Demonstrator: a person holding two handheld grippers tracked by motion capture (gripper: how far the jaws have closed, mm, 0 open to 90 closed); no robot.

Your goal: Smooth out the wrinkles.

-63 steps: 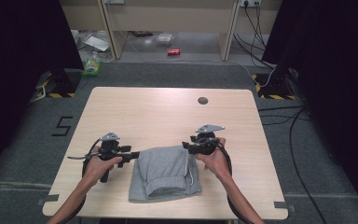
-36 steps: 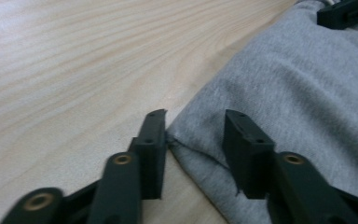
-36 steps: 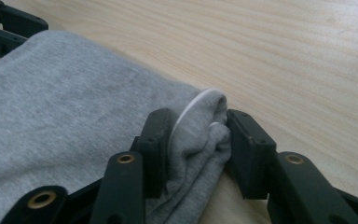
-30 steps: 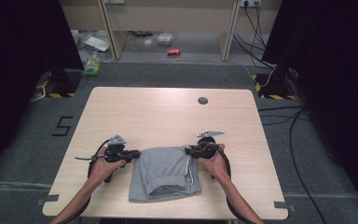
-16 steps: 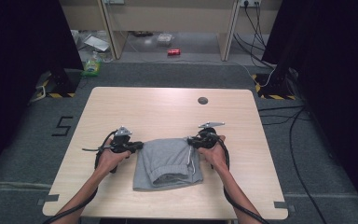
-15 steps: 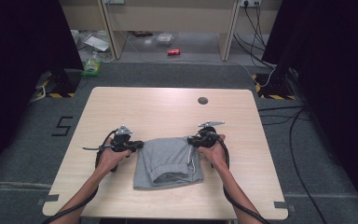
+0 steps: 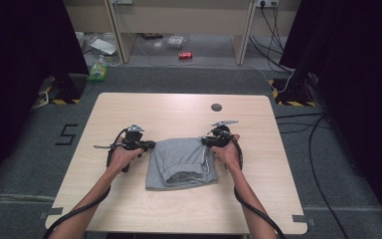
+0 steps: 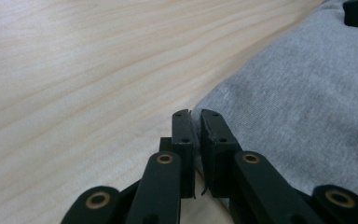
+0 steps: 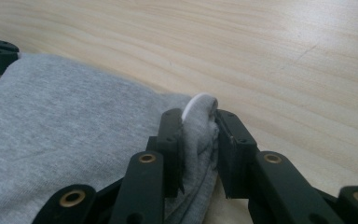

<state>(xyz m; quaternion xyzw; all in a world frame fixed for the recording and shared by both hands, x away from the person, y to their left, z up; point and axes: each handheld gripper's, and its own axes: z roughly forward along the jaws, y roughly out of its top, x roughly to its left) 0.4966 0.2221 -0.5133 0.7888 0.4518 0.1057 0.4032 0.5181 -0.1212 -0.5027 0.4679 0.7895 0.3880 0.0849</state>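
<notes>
- High view: a folded grey garment (image 7: 181, 163) lies on the wooden table (image 7: 129, 109), between both grippers.
- Left gripper (image 8: 195, 115) (jaws nearly closed) pinches the garment's corner.
- Right gripper (image 9: 198, 116) clamps a bunched fold of its opposite corner.

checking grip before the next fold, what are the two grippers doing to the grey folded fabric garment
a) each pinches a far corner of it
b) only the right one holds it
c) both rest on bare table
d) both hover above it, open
a: the left gripper and right gripper are each shut on a far corner of the grey folded fabric garment.
</notes>
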